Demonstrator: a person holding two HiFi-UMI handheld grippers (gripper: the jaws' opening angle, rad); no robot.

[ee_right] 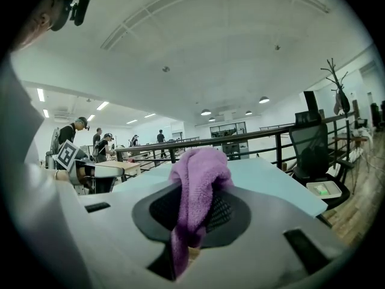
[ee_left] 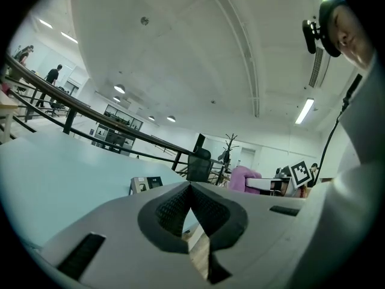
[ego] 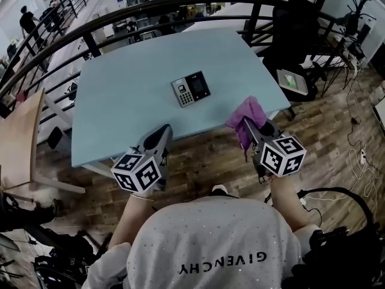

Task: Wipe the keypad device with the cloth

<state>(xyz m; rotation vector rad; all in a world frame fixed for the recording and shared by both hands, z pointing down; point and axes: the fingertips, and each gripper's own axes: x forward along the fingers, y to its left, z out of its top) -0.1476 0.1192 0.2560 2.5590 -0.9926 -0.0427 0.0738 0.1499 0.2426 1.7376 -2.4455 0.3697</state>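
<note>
Keypad device [ego: 190,88]: flat near the middle of the pale blue worktop [ego: 120,95], well apart from both grippers.
Its axis: in the head view the long side runs left to right, slightly tilted, with the keypad half on the left and the dark screen half on the right.
Head view only: the device's face from above.
Left gripper view only: the device seen low and edge-on, beyond the jaw tips.
Left hand-held gripper [ee_left: 190,186]: jaws closed together with nothing between them, at the worktop's near edge.
Right hand-held gripper [ee_right: 197,188]: clamped on the purple cloth [ee_right: 197,179], which bunches over the jaw tips and hangs down between them.
Right gripper view only: people [ee_right: 75,131] at far desks.
</note>
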